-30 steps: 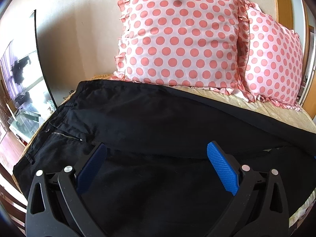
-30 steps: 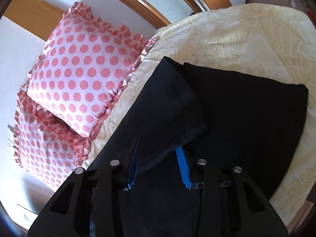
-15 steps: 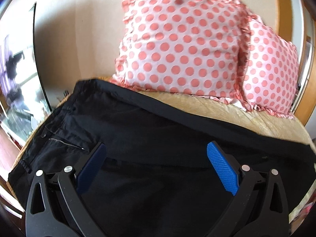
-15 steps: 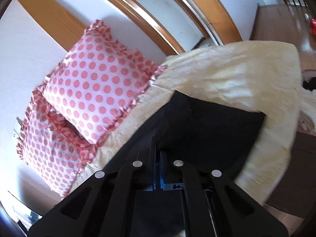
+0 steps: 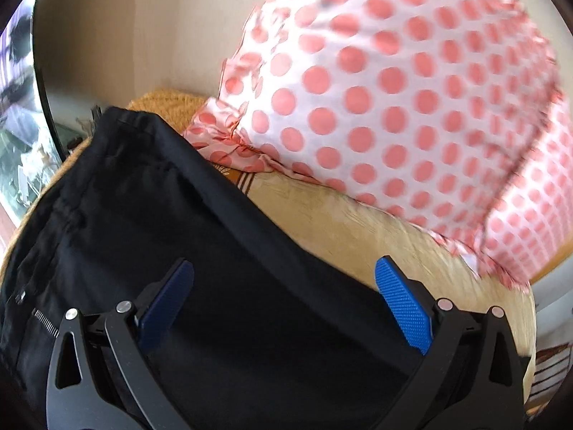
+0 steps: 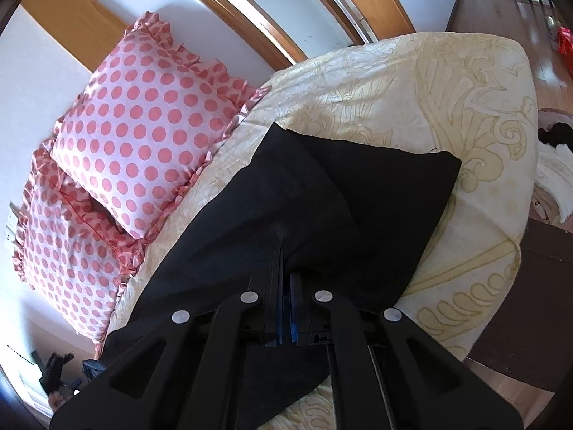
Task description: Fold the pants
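Observation:
Black pants (image 5: 150, 215) lie spread on a cream bedspread (image 5: 358, 229); the waistband and zipper show at the left of the left wrist view. My left gripper (image 5: 286, 294) is open just above the upper part of the pants, holding nothing. In the right wrist view my right gripper (image 6: 285, 251) is shut on a fold of a pant leg (image 6: 286, 197) and lifts it. The leg ends (image 6: 394, 186) lie flat on the bedspread (image 6: 447, 89) beyond it.
Two pink polka-dot pillows (image 6: 143, 132) stand against the wall at the head of the bed; one fills the top right of the left wrist view (image 5: 394, 89). The bed's edge and wooden floor (image 6: 551, 46) are at the right. A woven mat (image 5: 164, 102) shows under the waistband.
My right gripper closed on the pant leg fold and raised it. My left gripper stayed open and swung left and closer towards the waistband and pillow.

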### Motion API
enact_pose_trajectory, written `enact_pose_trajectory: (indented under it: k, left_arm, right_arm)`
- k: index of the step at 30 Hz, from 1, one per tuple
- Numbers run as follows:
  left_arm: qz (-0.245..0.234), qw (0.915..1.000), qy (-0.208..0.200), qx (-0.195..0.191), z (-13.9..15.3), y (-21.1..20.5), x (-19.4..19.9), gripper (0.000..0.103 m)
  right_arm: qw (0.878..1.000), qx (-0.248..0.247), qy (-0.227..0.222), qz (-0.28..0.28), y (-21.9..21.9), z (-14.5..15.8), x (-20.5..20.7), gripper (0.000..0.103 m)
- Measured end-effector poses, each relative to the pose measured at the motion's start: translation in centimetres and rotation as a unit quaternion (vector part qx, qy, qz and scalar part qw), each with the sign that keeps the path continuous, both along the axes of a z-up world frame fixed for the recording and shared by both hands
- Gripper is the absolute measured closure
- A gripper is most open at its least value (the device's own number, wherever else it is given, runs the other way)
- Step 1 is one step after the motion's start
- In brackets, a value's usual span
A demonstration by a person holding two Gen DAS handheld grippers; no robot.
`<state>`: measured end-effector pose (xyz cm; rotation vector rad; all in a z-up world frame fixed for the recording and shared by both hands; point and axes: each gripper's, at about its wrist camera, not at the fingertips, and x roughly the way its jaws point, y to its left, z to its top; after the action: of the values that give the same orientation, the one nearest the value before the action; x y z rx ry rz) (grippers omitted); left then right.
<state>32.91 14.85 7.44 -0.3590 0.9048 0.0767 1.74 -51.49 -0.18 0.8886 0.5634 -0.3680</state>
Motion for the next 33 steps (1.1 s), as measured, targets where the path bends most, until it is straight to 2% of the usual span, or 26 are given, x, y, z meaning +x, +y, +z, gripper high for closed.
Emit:
enact_pose_trajectory:
  k: [2, 6, 8, 10, 12, 13, 14, 16, 21, 23, 27, 30, 33]
  left_arm:
    - [0.011, 0.9996, 0.025, -0.001, -1.2, 0.4, 2.1, 0.020]
    - [0.045, 0.9959, 0.075, -0.024, -3.4, 1.9, 5.0, 0.031]
    - [0.072, 0.9911, 0.089, -0.068, -4.6, 3.2, 5.6, 0.041]
    - [0.095, 0.9873, 0.080, -0.099, -5.0, 4.3, 5.4, 0.044]
    - [0.112, 0.9863, 0.068, -0.100, -4.8, 4.8, 5.3, 0.059]
    - [0.106, 0.9873, 0.066, -0.098, -4.7, 5.0, 5.3, 0.079]
    - [0.104, 0.9876, 0.067, -0.096, -4.7, 5.2, 5.2, 0.086]
    - [0.107, 0.9870, 0.065, -0.100, -4.4, 5.6, 4.4, 0.093]
    - [0.098, 0.9899, 0.024, -0.099, -1.2, 6.4, 0.1, 0.097]
    - [0.087, 0.9927, -0.008, -0.083, 1.0, 6.2, -3.5, 0.097]
    - [0.074, 0.9929, -0.071, -0.061, 4.7, 6.1, -11.1, 0.097]
    - [0.077, 0.9912, -0.096, -0.050, 5.9, 5.7, -17.0, 0.097]
    - [0.087, 0.9898, -0.106, -0.038, 5.2, 5.4, -22.6, 0.097]
  right_arm:
    - [1.000, -0.005, 0.002, 0.003, 0.1, 0.1, 0.1, 0.101]
    - [1.000, -0.022, 0.007, 0.010, 0.2, 0.3, 0.5, 0.101]
    - [1.000, -0.024, 0.009, 0.012, 0.2, 0.3, 0.7, 0.101]
    - [0.999, -0.028, 0.010, 0.015, 0.1, 0.3, 0.8, 0.101]
    - [0.999, -0.032, 0.009, 0.016, 0.2, 0.4, 0.9, 0.101]
    - [0.999, -0.035, 0.008, 0.017, 0.2, 0.5, 1.0, 0.101]
    - [0.999, -0.036, 0.006, 0.018, 0.1, 0.6, 1.1, 0.101]
    - [0.999, -0.038, 0.002, 0.019, 0.1, 0.8, 1.3, 0.101]
    - [0.999, -0.048, -0.016, 0.017, -0.4, 1.9, 1.5, 0.101]
    - [0.998, -0.050, -0.022, 0.015, -0.7, 2.4, 1.5, 0.101]
    - [0.998, -0.061, -0.034, 0.011, -1.4, 3.5, 1.3, 0.101]
    - [0.997, -0.063, -0.040, 0.007, -2.0, 4.0, 1.0, 0.101]
    - [0.997, -0.060, -0.041, 0.006, -2.4, 4.2, 0.4, 0.101]
